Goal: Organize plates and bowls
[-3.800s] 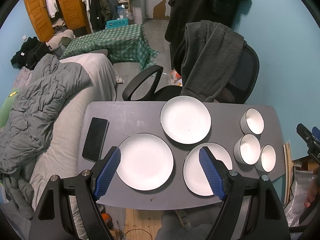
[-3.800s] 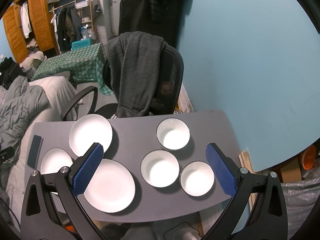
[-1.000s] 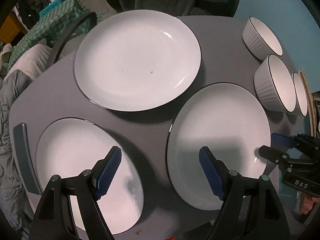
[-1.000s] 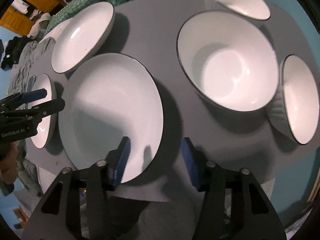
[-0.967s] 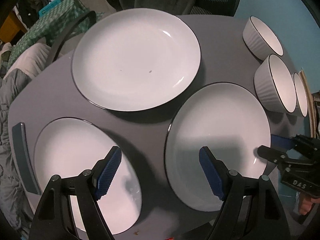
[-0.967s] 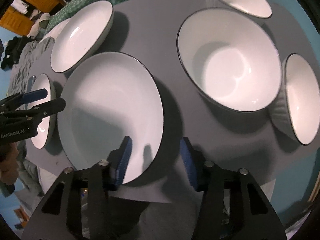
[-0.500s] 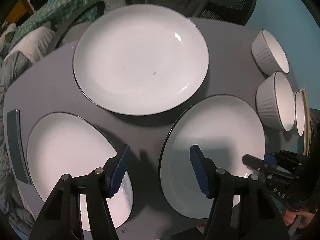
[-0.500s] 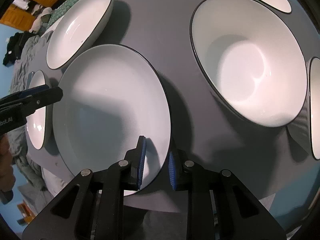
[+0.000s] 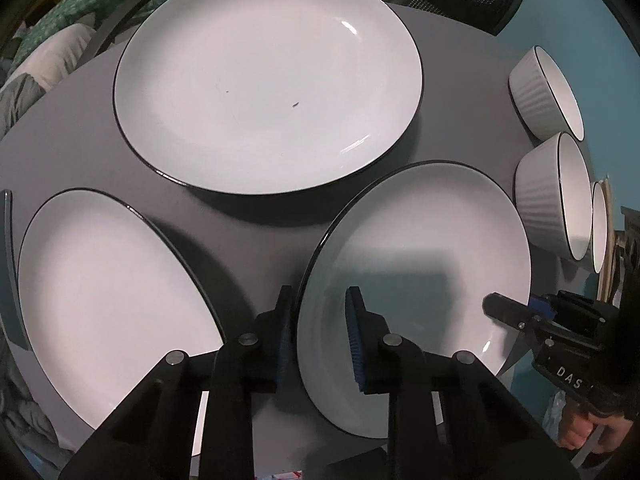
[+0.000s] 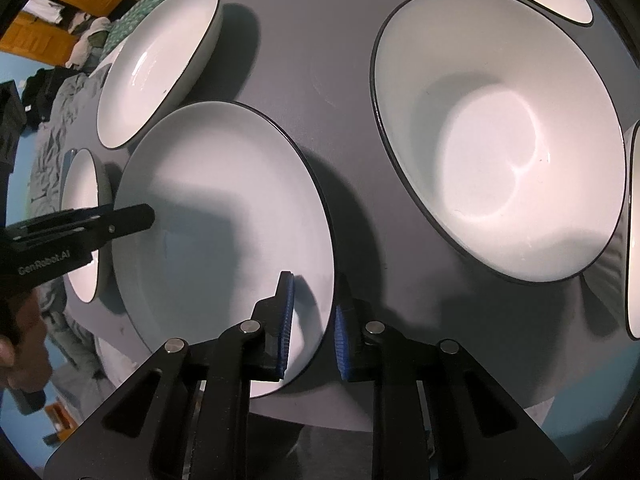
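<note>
Evidently the first lift is in hand: the left gripper point(image 9: 318, 332) and the right gripper point(image 10: 312, 324) have each narrowed onto opposite edges of the same near-right white round ceramic plate with a thin black rim point(image 9: 420, 248), which sits on the grey worktop point(image 9: 80, 132); whether the pads already pinch tight I cannot tell. Next, probably, both should squeeze together, raise it level and set it onto a neighbour. Three plates: this one, the far plate point(image 9: 268, 76), the left plate point(image 9: 108, 296). Three ribbed white bowls: far point(image 9: 544, 92), middle point(image 9: 556, 196), near point(image 9: 599, 224).
</note>
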`<state>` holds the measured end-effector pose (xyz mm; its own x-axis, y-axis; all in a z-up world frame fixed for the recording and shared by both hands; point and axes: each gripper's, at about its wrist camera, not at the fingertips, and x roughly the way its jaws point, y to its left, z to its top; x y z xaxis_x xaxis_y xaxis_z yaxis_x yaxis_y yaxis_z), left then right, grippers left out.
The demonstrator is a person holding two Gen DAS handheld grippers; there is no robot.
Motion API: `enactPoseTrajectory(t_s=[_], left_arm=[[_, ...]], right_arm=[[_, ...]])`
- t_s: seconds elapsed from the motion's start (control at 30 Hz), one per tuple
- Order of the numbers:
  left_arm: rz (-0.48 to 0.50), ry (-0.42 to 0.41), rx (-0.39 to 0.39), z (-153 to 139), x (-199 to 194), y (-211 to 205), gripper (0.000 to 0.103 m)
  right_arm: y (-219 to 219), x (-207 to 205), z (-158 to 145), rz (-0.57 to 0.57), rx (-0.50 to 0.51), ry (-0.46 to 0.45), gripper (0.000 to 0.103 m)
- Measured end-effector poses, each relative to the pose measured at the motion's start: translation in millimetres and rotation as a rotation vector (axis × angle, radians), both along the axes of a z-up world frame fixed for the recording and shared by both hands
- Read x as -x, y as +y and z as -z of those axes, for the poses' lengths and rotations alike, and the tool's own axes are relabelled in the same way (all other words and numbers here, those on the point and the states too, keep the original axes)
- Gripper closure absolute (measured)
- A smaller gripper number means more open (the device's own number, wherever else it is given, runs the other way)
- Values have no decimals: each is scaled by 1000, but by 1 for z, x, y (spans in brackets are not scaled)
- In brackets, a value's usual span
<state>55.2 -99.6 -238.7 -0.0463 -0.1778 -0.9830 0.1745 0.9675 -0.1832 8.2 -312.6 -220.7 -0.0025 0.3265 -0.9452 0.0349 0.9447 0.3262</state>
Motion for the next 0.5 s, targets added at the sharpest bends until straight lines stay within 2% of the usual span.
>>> enactPoseTrajectory(t_s=[0.27,0.5], left_arm=[[-20,-7,-34,-9,24,-9,83],[-120,37,-16,-16,50,-11,83]], right_arm=[[9,-13,-1,-79,20,-1,85],[23,-26,-1,-229,28,-11,85]])
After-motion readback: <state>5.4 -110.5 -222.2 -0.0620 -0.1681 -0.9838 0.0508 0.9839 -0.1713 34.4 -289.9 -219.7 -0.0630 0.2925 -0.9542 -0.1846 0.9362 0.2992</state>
